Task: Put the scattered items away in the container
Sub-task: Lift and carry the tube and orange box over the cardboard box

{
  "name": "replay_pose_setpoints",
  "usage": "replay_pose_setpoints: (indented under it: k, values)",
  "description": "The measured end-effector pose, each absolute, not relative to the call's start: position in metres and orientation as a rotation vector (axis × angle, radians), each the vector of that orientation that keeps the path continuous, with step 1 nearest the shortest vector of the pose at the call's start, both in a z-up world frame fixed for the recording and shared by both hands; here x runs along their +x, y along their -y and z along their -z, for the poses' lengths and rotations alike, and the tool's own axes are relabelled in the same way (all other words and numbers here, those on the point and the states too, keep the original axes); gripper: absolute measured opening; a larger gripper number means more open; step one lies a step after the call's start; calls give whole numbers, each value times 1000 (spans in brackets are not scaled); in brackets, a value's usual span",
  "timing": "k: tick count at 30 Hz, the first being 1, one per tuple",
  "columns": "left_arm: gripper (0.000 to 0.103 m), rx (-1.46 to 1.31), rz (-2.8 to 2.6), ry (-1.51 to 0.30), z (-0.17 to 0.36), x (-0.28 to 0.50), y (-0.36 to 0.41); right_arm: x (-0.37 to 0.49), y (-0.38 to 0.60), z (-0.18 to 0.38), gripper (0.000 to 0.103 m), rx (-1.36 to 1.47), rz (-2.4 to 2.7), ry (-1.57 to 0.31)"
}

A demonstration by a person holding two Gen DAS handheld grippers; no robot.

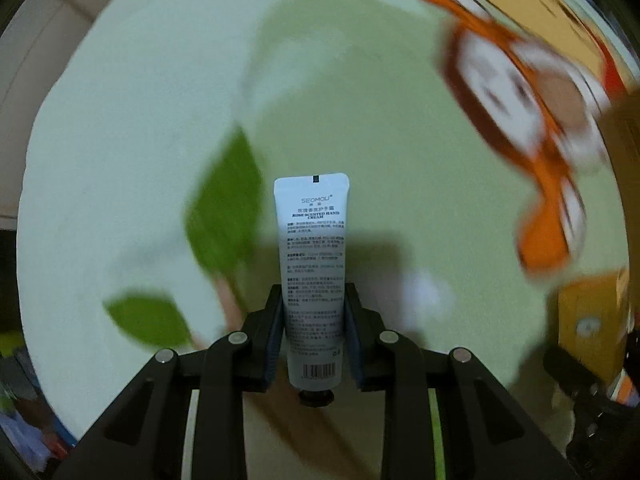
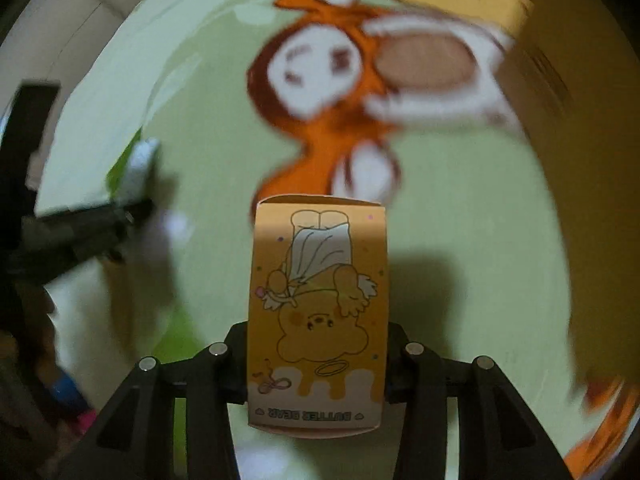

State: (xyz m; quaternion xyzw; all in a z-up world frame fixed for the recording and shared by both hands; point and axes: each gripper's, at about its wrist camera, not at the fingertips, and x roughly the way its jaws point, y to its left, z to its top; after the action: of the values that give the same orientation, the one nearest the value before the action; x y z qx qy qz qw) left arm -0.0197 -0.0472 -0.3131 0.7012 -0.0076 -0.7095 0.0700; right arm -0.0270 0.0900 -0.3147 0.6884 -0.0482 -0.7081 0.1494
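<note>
Above green cloth (image 1: 120, 120) – left hand-held gripper (image 1: 313, 308) clamps cream tube (image 1: 312, 264); right hand-held gripper (image 2: 316, 344) clamps Butter Bear box (image 2: 318, 312).

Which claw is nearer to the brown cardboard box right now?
Right. The right claw, holding the Butter Bear carton, sits beside the cardboard box; the left claw, holding the hand cream tube, is farther off.

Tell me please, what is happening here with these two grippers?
A person is tidying small items, holding one gripper in each hand. The left gripper is shut on a white plastic hand cream tube, its black cap toward the camera. The right gripper is shut on an orange cardboard box printed with a cartoon bear. Both are held above a green cloth with an orange cartoon figure. The surroundings are blurred, and no container is clearly visible.
</note>
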Motion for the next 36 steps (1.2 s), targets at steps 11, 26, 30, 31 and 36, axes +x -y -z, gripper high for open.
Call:
replay_pose_setpoints:
  k: [11,26,30,31,36]
  values:
    - [28,1786,2528,192,142,-58,29,-32,-173,113,45,1466,2605,180]
    - [28,1494,2973,314,-30,-54,-110,28,-264,-21,45,1138,2939,230]
    - [28,1485,2996,376,-39,-41,-135,31,-278,-21,45,1162,2946,224]
    - [28,1489,2994,378,-37,-40,-140,34,-280,-22,45,1169,2946,223]
    - [28,1527,2962,389,-27,-49,-157,28,-298,-17,45,1203,2940,239]
